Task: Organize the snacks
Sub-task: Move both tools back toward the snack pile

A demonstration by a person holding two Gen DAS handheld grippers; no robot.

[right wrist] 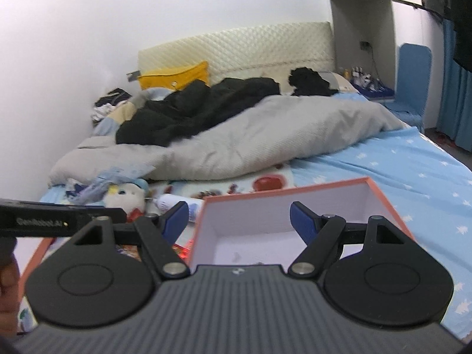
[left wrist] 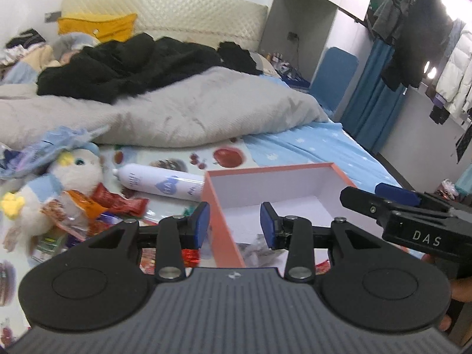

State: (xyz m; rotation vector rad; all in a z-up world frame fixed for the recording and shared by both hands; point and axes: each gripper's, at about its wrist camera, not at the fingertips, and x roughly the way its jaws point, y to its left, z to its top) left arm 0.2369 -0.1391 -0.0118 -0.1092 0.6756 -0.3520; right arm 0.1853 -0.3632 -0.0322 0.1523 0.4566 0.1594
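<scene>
An orange box with a white inside (left wrist: 224,224) sits on the bed; a few wrappers lie in its near corner (left wrist: 256,249). My left gripper (left wrist: 235,224) is open and empty, straddling the box's left wall. Loose snack packets, red and orange (left wrist: 118,202), lie left of the box beside a plush bird (left wrist: 73,177). In the right wrist view my right gripper (right wrist: 239,221) is open and empty, held over the box (right wrist: 380,194). The right gripper also shows in the left wrist view (left wrist: 395,203) at the right.
A white spray can (left wrist: 162,184) lies behind the box's left corner, also in the right wrist view (right wrist: 174,202). A grey duvet (left wrist: 188,112) and black clothes (left wrist: 124,65) cover the far bed. Blue sheet (right wrist: 398,159) spreads right. Clothes hang at the right (left wrist: 424,38).
</scene>
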